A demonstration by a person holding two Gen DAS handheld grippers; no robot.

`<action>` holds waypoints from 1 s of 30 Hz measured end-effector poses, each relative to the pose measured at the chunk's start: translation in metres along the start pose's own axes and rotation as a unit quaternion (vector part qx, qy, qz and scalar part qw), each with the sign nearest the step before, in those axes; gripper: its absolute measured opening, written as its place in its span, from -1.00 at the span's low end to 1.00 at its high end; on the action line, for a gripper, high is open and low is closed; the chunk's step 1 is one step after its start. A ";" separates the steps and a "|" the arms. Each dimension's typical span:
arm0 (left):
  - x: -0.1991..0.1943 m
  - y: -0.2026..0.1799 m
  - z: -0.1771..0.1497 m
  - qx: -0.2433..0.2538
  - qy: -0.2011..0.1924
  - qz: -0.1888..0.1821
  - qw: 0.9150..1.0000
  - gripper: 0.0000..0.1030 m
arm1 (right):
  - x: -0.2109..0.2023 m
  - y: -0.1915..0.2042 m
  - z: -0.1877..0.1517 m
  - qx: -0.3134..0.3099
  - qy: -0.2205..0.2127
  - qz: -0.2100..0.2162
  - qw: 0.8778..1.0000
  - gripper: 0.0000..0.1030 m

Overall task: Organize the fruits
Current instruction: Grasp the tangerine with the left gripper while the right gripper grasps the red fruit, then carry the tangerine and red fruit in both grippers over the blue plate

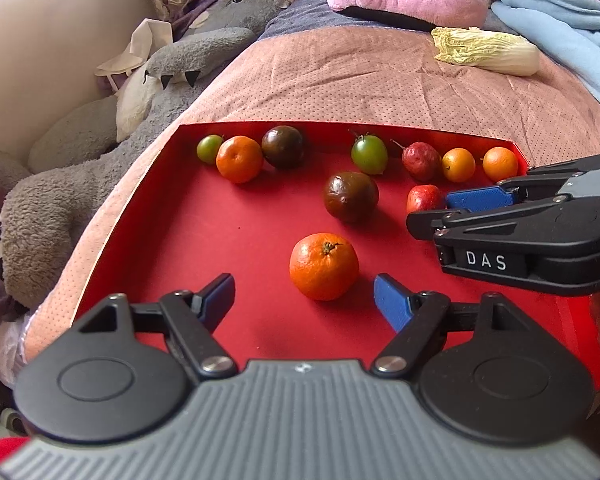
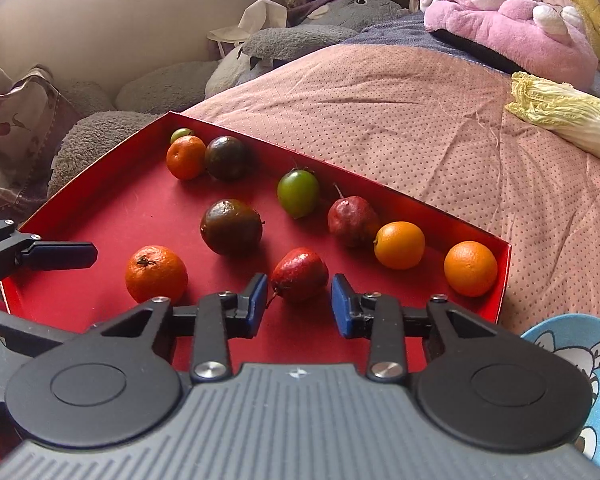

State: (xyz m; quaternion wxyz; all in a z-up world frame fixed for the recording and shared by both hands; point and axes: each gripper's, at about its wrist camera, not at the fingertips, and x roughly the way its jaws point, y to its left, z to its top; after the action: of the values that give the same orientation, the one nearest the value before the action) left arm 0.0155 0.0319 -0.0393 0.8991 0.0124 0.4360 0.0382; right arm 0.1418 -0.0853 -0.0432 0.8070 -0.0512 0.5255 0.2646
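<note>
1. The fruits are lying loose in a shallow red tray (image 2: 504,280), which is sitting on a pink dotted bedspread (image 2: 440,128).
2. A red pear-shaped fruit (image 2: 299,274) with a thin stalk is lying near the tray's front edge, glossy and speckled, right ahead of the right gripper (image 2: 299,304).
3. That gripper's blue pads are standing a little apart on either side of the fruit's near end; they are not pressing on it, so nothing is being clamped.
4. A large orange mandarin (image 1: 324,266), dimpled and with a dry green stem end facing up, is sitting ahead of the left gripper (image 1: 304,300), whose pads are spread wide and holding nothing.
5. A dark brown-green round fruit (image 2: 231,226) is resting mid-tray, and a second dark one (image 2: 225,157) is touching a smaller mandarin (image 2: 186,157) in the far corner, with a small green fruit (image 2: 181,134) just behind.
6. Along the far wall a green fruit (image 2: 298,193), a dull red stalked fruit (image 2: 352,220) and two smooth oranges (image 2: 399,245) (image 2: 470,268) are forming a loose row.
7. In the left wrist view, white letters reading "DAS" (image 1: 486,261) are showing on the side of the right gripper's black body.
8. Farther out, a napa cabbage (image 2: 568,116), a pink plush toy (image 2: 508,20) and a grey plush toy (image 1: 100,168) are lying around the bed.
</note>
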 end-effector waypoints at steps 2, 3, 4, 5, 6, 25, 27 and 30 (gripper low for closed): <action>0.004 0.000 0.002 -0.003 0.006 0.000 1.000 0.49 | 0.003 0.000 0.001 -0.001 0.001 -0.001 1.000 -0.28; 0.007 0.000 0.003 -0.004 0.010 0.000 1.000 0.44 | 0.003 0.000 0.001 -0.002 0.000 -0.001 1.000 -0.28; 0.008 0.001 0.003 -0.005 0.014 0.000 1.000 0.43 | 0.004 0.001 0.002 -0.003 0.001 -0.001 1.000 -0.28; 0.010 0.002 0.003 -0.007 0.017 0.001 1.000 0.42 | 0.004 0.001 0.002 -0.005 0.001 0.000 1.000 -0.29; 0.011 0.003 0.003 -0.008 0.019 0.001 1.000 0.36 | 0.004 0.001 0.003 -0.004 0.001 0.001 1.000 -0.29; 0.013 -0.004 0.011 -0.013 0.021 -0.022 0.999 -0.18 | -0.042 -0.019 -0.013 0.036 -0.027 -0.002 0.999 -0.29; 0.013 -0.006 0.011 -0.014 0.021 -0.020 0.999 -0.18 | -0.049 -0.019 -0.017 0.038 -0.029 -0.002 0.999 -0.29; 0.010 -0.008 0.012 -0.015 0.016 -0.017 1.000 -0.18 | -0.060 -0.018 -0.024 0.040 -0.032 0.000 0.999 -0.29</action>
State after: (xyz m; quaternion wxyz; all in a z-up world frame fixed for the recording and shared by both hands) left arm 0.0315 0.0246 -0.0400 0.8927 -0.0092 0.4497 0.0297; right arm 0.1121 -0.1313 -0.0051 0.8251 -0.0102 0.5093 0.2443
